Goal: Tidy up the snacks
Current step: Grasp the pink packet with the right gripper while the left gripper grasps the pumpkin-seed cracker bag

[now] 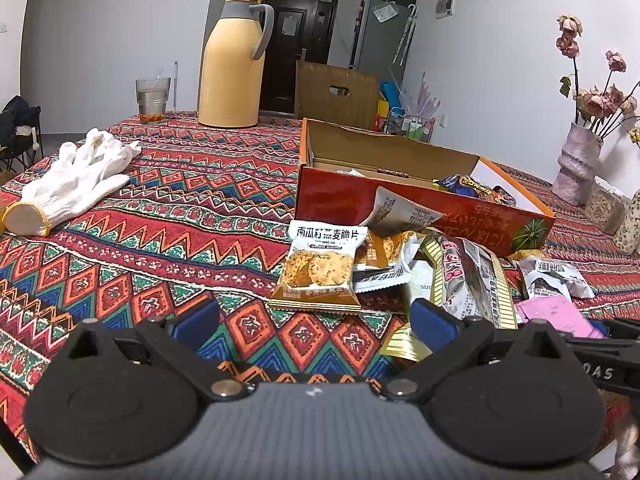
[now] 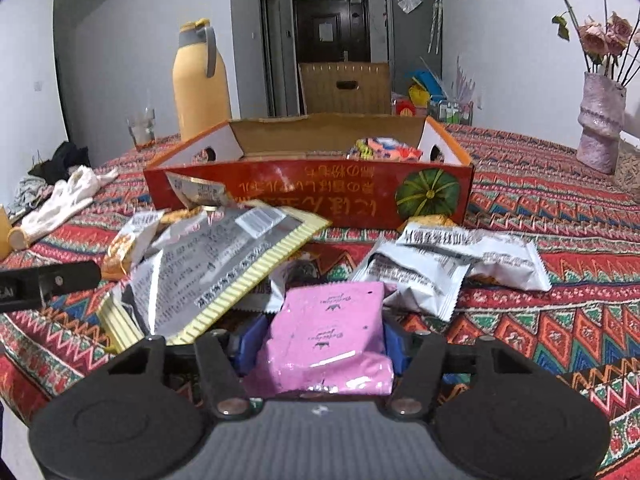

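Note:
A red cardboard box (image 1: 400, 204) (image 2: 308, 196) stands open on the patterned tablecloth with a few snack packets inside. A pile of loose snack packets lies in front of it, among them an oat crisp packet (image 1: 320, 268), a large silver packet (image 2: 224, 264) (image 1: 472, 280) and white packets (image 2: 452, 264). My right gripper (image 2: 324, 340) is shut on a pink packet (image 2: 332, 332), which also shows at the right of the left wrist view (image 1: 556, 314). My left gripper (image 1: 316, 316) is open and empty, just in front of the oat crisp packet.
A yellow thermos (image 1: 234, 64) (image 2: 200, 80) and a glass (image 1: 152, 100) stand at the far table edge. White gloves (image 1: 76, 180) lie at the left. A pink vase with dried roses (image 1: 576, 160) (image 2: 600, 128) stands at the right.

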A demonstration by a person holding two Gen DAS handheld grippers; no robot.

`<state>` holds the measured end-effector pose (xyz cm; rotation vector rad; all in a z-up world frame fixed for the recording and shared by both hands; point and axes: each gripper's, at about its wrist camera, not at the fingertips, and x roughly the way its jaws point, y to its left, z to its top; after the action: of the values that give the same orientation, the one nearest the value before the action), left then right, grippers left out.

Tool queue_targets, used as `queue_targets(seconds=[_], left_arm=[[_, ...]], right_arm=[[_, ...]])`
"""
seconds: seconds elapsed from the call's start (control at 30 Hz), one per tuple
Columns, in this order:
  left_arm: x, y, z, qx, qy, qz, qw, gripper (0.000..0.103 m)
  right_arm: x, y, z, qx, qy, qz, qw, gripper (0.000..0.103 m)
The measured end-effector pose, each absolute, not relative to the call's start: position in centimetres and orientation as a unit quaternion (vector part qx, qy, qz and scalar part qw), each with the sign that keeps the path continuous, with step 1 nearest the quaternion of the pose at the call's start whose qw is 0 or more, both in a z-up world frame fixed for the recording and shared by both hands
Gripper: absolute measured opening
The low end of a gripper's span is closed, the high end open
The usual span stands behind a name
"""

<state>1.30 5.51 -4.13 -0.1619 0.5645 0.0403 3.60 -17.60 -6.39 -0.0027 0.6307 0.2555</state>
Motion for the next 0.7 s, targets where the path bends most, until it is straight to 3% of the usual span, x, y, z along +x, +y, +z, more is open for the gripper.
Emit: queue_targets(seconds=[0.3, 0.7], left_arm=[[1.4, 5.5, -4.0, -0.080, 0.283, 0.027, 0.955, 0.103], [1.6, 5.7, -4.0, -0.081, 0.286, 0.031, 0.954, 0.103]], right_arm=[[3.4, -18.6, -5.7, 0.003, 0.295, 0.123, 0.948, 0.056], [4.9, -16.5, -7.1, -0.088, 0.323, 0.124, 0.934, 0.060]])
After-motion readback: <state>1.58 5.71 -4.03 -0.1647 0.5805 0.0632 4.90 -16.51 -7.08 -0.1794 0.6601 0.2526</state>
